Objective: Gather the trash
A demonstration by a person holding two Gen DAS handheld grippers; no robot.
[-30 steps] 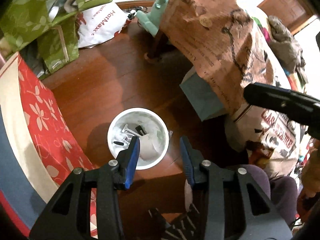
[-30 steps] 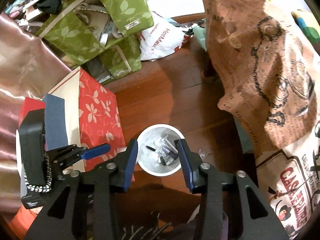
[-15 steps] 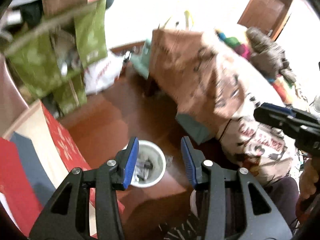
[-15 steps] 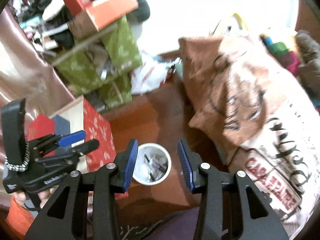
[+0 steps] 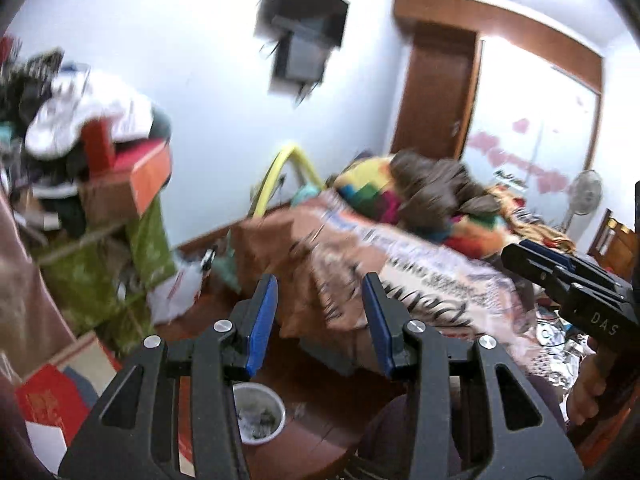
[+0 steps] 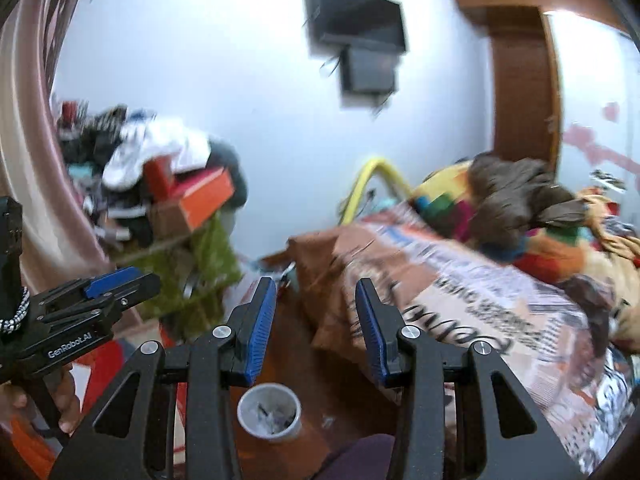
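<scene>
Home bedroom: cluttered bed [image 5: 420, 248], wall-mounted TV [image 6: 356, 28], wooden door [image 5: 432, 92].

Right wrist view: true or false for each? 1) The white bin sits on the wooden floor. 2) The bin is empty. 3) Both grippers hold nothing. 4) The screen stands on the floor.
1) True: the white bin stands on the wooden floor.
2) False: scraps lie inside it.
3) True: right gripper and left gripper are both open, nothing between the jaws.
4) False: the screen hangs on the wall.
</scene>
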